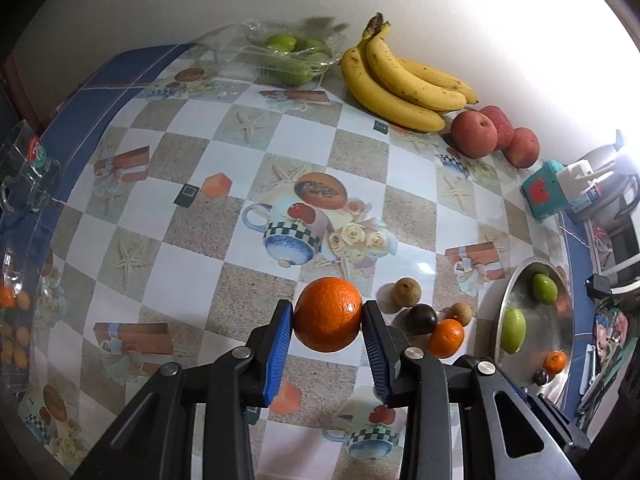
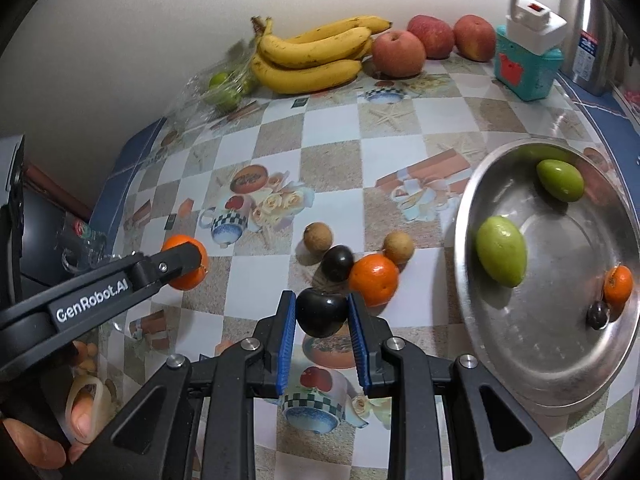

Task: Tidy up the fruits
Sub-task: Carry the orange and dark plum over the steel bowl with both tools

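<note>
Both claws are carrying fruit above the desk (image 1: 248, 148) right now. The left claw (image 1: 328, 316) is gripping an orange (image 1: 328, 314), its blue pads (image 1: 282, 340) pressing on either side of it, jaws closed partway around the fruit, and the orange is hanging clear over the checkered cloth. The right claw (image 2: 322, 312) is clamping down on a dark plum (image 2: 321, 312), jaws drawn narrow around it, the plum sitting squarely between the blue pads and off the desk. In the right wrist view the left claw (image 2: 186, 262) is showing from the side, its black finger lying across the orange (image 2: 188, 264). Just beyond the right claw a small cluster is waiting on the desk: a second dark plum (image 2: 338, 263) touching a smaller orange (image 2: 374, 279), with two brown longans (image 2: 318, 236) (image 2: 398, 246) just beside them. To the right the steel bowl (image 2: 560, 360) is holding two green fruits (image 2: 501, 251) (image 2: 559, 180), a small orange (image 2: 618, 285) and a small dark fruit (image 2: 598, 315) touching it. Along the wall at the back, a bunch of bananas (image 2: 316, 56) is lying next to three red apples (image 2: 398, 53), and a clear plastic box of green fruits (image 1: 288, 54) is sitting to the left of the bananas. A teal box (image 2: 524, 70) is standing at the far right near a metal kettle (image 2: 592, 32). A person's fingers (image 2: 80, 416) are showing at the lower left.
</note>
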`<state>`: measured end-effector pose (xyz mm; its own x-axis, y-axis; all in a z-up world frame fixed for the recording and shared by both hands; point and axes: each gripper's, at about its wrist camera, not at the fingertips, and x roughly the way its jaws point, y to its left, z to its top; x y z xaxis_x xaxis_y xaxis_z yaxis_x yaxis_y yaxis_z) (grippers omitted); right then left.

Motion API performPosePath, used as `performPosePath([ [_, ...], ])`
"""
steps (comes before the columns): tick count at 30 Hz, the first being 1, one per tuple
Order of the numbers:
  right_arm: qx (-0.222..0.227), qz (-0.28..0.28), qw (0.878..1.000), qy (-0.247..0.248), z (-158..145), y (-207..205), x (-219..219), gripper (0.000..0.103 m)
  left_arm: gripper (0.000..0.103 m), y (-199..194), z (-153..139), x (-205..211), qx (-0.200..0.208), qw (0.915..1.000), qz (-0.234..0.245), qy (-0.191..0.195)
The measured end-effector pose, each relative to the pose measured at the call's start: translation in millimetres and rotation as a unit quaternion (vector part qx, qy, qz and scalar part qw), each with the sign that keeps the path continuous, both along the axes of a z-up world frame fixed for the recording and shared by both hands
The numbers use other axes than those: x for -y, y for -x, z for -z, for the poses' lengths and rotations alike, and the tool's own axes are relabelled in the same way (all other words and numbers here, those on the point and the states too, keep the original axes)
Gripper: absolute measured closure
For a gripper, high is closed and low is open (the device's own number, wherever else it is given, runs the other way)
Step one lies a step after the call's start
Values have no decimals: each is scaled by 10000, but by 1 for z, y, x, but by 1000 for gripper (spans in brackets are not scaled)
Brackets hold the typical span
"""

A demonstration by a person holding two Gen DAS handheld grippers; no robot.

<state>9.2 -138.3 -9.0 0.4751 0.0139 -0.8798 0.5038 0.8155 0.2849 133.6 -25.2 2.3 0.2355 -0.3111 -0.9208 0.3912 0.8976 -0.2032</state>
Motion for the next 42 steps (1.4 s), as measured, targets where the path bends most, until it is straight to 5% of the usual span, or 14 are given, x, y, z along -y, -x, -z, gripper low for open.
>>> performPosePath([
  [17, 45, 1067, 9940, 255, -15, 58, 79, 76, 65, 51, -16, 66, 74, 9972, 731, 129],
  [32, 408, 2137, 9760, 49, -21, 137, 148, 76, 65, 123, -25, 142, 82, 9812, 1903, 318],
  [42, 396, 2322, 9719, 10, -17, 154, 163, 76, 65, 139, -11, 163, 5, 9769, 2110, 340],
])
